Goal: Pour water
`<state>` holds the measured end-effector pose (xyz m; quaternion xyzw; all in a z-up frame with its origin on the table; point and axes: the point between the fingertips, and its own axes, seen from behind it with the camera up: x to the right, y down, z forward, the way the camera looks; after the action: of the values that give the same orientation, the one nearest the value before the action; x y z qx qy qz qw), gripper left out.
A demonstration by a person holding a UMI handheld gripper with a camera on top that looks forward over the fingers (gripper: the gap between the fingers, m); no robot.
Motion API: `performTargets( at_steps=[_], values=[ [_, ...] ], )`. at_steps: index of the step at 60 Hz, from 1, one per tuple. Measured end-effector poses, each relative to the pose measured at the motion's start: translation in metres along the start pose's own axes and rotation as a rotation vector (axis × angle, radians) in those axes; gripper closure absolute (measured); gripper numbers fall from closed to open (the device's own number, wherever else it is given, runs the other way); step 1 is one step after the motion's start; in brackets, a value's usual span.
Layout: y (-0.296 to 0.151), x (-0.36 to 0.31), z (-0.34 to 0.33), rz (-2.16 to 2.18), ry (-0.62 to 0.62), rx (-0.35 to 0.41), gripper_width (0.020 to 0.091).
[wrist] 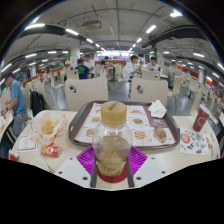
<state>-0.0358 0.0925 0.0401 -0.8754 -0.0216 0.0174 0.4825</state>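
A clear glass bottle [112, 148] with a yellowish cap and a red band at its base stands upright between my gripper's [112, 160] two purple pads [87, 158]. Both pads press against its sides, so the gripper is shut on it. The bottle holds pale liquid. It hovers over the near edge of a white table [70, 150]. Just beyond the bottle lies a brown tray [165, 135] with several printed cards or food items on it.
A paper wrapper with food [47, 128] lies at the left of the table. A red cup [200, 119] and a plate [194, 142] are at the right. White chairs [85, 92] stand behind the table. People sit farther back in the food hall.
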Motion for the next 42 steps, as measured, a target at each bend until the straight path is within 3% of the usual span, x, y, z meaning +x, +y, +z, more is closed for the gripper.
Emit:
performTargets(
  at_steps=[11, 16, 19, 22, 42],
  values=[
    [0.006, 0.002, -0.003, -0.024, 0.025, -0.019, 0.0566],
    [0.011, 0.001, -0.009, 0.010, 0.036, -0.058, 0.0232],
    [0.009, 0.003, -0.022, 0.023, 0.058, -0.068, 0.0276],
    [0.006, 0.001, -0.039, 0.020, 0.075, -0.075, 0.0251],
    [-0.006, -0.052, -0.210, 0.008, 0.140, -0.085, 0.0252]
  ],
)
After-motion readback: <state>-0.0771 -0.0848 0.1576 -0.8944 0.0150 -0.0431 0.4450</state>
